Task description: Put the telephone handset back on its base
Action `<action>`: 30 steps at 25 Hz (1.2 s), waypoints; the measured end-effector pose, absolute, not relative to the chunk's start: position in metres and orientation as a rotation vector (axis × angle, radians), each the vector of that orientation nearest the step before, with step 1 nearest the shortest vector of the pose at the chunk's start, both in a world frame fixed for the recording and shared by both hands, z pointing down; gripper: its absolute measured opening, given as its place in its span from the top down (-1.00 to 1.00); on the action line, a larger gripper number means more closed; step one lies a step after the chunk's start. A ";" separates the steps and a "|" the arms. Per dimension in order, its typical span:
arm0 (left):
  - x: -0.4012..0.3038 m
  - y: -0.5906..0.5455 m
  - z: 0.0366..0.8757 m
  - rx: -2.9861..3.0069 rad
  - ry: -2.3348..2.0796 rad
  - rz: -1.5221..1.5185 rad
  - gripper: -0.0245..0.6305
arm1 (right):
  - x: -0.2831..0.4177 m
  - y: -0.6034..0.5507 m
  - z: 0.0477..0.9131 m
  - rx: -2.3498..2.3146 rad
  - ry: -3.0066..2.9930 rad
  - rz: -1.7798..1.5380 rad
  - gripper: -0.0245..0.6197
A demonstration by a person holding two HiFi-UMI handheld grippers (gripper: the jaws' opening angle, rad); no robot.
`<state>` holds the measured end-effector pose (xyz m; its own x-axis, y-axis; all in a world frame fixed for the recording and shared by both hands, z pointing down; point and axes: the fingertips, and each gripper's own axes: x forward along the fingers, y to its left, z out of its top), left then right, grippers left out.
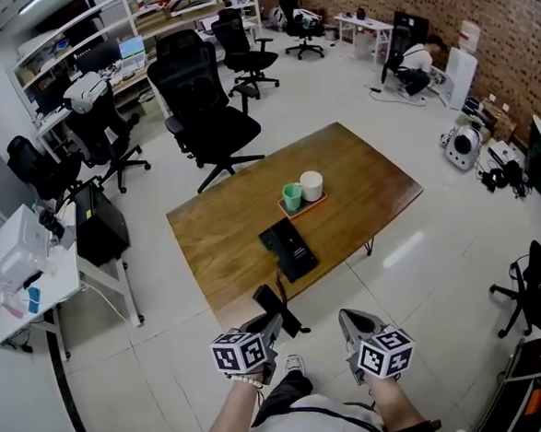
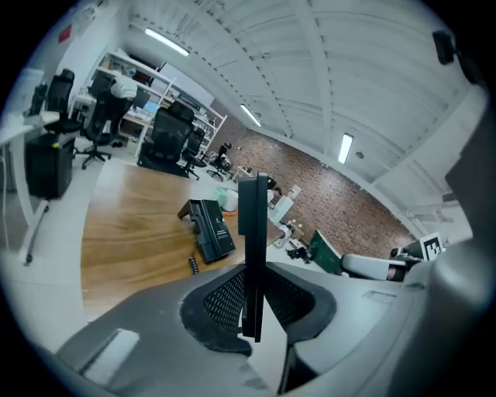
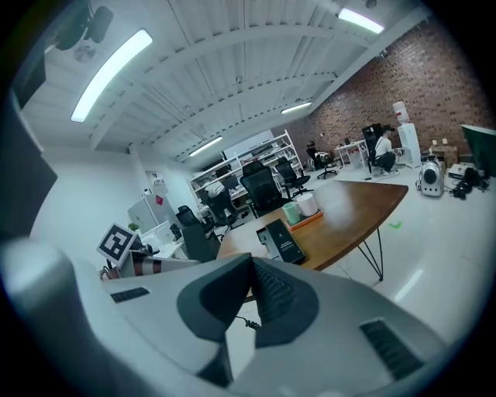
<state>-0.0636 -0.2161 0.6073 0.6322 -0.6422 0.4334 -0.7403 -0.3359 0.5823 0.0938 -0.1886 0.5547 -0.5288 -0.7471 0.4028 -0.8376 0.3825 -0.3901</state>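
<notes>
Handset (image 1: 279, 310) is off the table in the head view, clamped in the left gripper (image 1: 274, 323). The person stands well short of the wooden table (image 1: 370, 180). The phone base (image 1: 289, 249) lies near the table's near edge, with a green cup (image 1: 292, 197) and a white cup (image 1: 312, 185) just behind it. The right gripper (image 1: 350, 318) is alongside.

Left gripper view: the jaws pinch the handset edge-on and it stands upright between the pads. The base (image 2: 211, 233) is ahead and to the left. I'd close the distance first, then roll the handset flat and line its long axis up with the base. Lower it straight down and release only once it's seated. That thin grip looks likely to pivot, so go slow.

Right gripper view: the jaws are together with nothing between them. That gripper is free to steady the base (image 3: 283, 240) if it slides toward the cups.
</notes>
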 end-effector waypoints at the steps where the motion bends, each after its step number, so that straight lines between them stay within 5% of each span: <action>1: -0.061 -0.224 0.610 2.061 -1.018 0.117 0.70 | 0.091 -0.195 0.555 1.433 -2.471 0.849 0.92; 30: -0.042 -0.402 0.701 1.988 -0.513 0.038 0.70 | 0.070 -0.298 0.586 1.541 -2.361 0.900 0.92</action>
